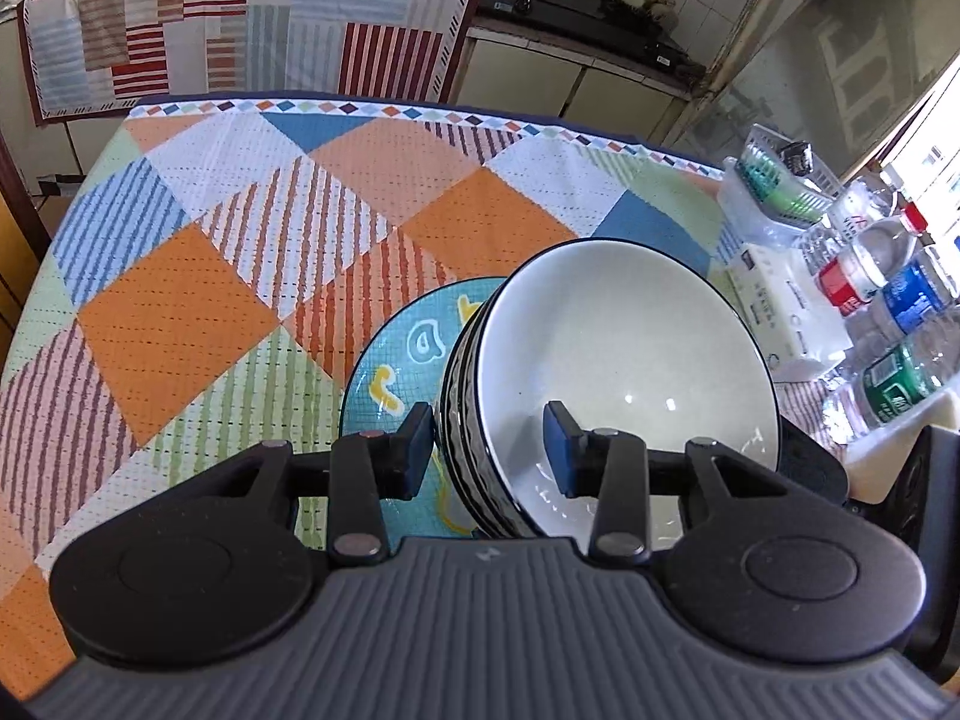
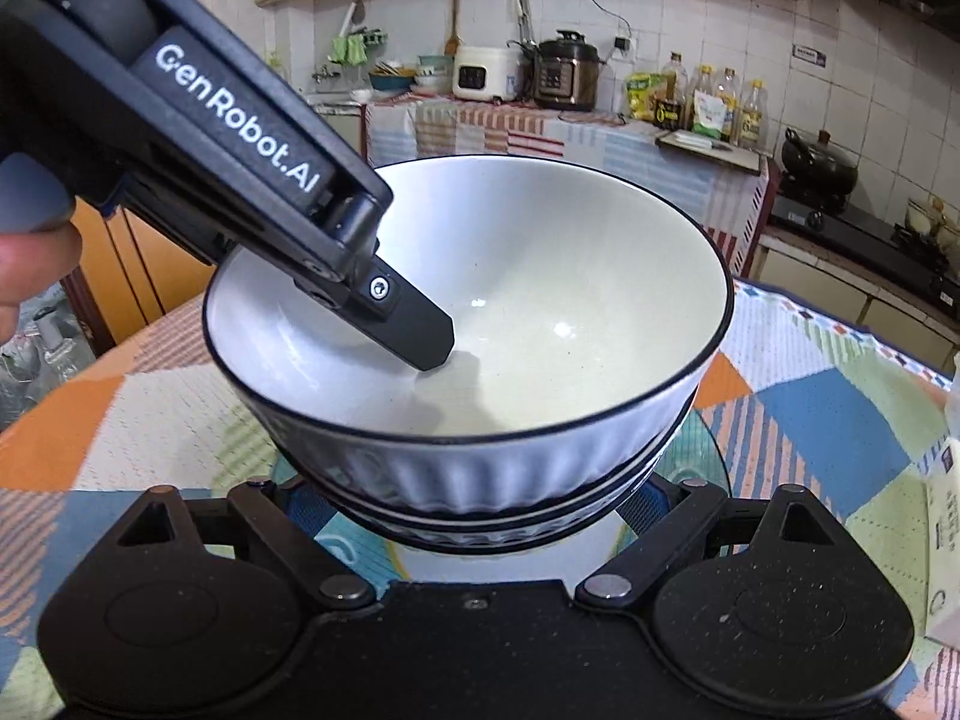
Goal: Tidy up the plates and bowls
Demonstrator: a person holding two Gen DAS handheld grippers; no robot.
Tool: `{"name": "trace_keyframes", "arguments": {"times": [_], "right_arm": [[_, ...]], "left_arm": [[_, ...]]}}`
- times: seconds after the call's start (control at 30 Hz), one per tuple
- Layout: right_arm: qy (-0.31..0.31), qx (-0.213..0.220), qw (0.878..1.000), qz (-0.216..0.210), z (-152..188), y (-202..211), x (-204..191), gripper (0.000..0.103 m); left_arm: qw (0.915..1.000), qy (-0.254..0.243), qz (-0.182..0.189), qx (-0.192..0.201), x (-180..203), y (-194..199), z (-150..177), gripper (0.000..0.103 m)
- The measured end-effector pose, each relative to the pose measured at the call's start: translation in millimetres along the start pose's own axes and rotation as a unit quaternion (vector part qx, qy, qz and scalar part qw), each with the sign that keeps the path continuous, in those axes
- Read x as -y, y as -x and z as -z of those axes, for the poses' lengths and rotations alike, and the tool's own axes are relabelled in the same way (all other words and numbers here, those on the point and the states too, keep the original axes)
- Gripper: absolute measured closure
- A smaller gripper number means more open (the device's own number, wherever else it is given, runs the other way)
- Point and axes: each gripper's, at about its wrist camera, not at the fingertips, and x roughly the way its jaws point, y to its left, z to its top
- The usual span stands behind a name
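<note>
Left wrist view: patchwork cloth (image 1: pixel 240 252) covers the bench. Blue plate (image 1: pixel 396 360) lies on it, low centre. Stack of white bowls (image 1: pixel 612 348), dark-rimmed, ribbed outside, sits tilted just right of the plate and overlaps its edge. Left tool (image 1: pixel 492 450) straddles the stack's wall: one pad outside against the ribs, the other inside the top bowl. Clamped on the bowls. Far right, water bottles (image 1: pixel 888 300) and a clear basket (image 1: pixel 780 174) along the bench edge.

Right wrist view: a hand (image 2: pixel 24 276) at the left edge holds the left tool, one finger reaching into the top bowl. Bowls fill the centre, over the plate. Right tool (image 2: pixel 480 516) fingers are hidden under the stack; cannot tell if apart or together. Kitchen worktop (image 2: pixel 540 126) behind.
</note>
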Motion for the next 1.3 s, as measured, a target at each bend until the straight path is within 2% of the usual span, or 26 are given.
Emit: {"name": "trace_keyframes", "arguments": {"times": [0.1,0.37,0.67,0.93,1.0,1.1,1.3], "right_arm": [[0.0,-0.008,1.0,0.006,2,-6,0,0.008],[-0.001,-0.021,1.0,0.02,6,-16,6,0.008],[-0.002,-0.009,1.0,0.029,9,-20,14,0.009],[-0.021,-0.015,0.998,0.056,10,-19,9,0.009],[-0.026,-0.025,0.997,0.072,12,-18,6,0.009],[-0.023,-0.032,0.995,0.097,15,-12,3,0.008],[-0.067,-0.03,0.993,0.087,15,13,8,0.008]], "left_arm": [[0.9999,0.014,-0.005,-0.003,-2,-8,1,0.065],[0.9998,0.007,-0.015,-0.013,3,-21,6,0.066],[0.9998,0.01,-0.015,-0.008,6,-23,6,0.067],[0.9991,0.042,-0.007,-0.003,0,-23,7,0.066],[0.9984,0.052,-0.023,0.005,-1,-20,9,0.06],[0.9973,0.062,-0.035,0.016,-2,-14,12,0.057],[0.997,0.034,-0.055,0.042,4,15,14,0.043]]}}
